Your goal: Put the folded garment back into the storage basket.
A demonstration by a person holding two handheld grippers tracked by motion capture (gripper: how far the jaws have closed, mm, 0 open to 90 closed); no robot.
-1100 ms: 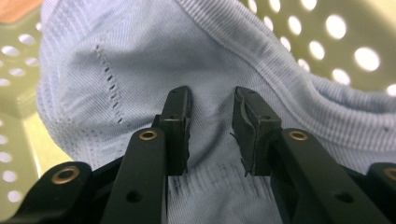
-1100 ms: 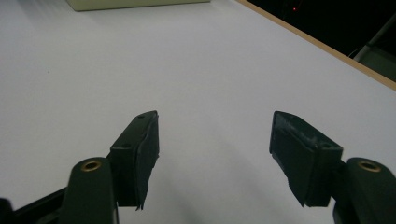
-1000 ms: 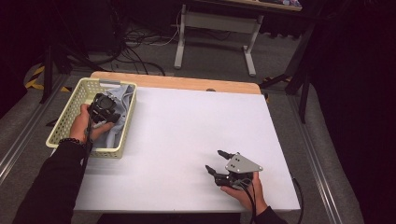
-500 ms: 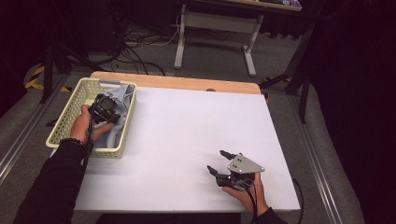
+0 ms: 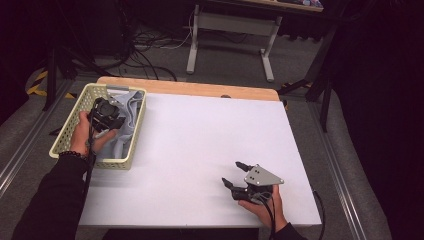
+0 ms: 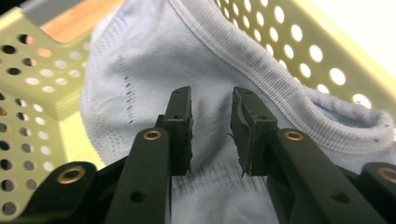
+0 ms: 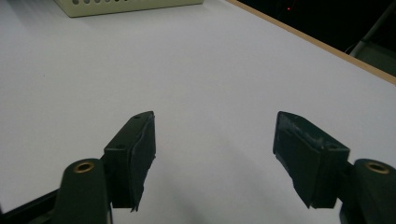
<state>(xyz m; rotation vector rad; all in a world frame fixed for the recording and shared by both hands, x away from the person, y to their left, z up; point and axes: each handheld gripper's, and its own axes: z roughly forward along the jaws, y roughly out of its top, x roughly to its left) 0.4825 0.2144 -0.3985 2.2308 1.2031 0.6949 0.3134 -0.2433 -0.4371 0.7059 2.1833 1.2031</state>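
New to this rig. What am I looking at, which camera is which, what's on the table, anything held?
No robot arm here: a person holds a two-jaw claw in each hand. The high view looks down on the table from above the person's side. The other two cameras ride on the claws and look along their black jaws.

The left claw is down in a pale green perforated basket at the table's left edge, its jaws apart with a light blue cloth behind and between them; they have not closed on it. The right claw sits near the front right of the table, jaws wide apart, holding nothing.
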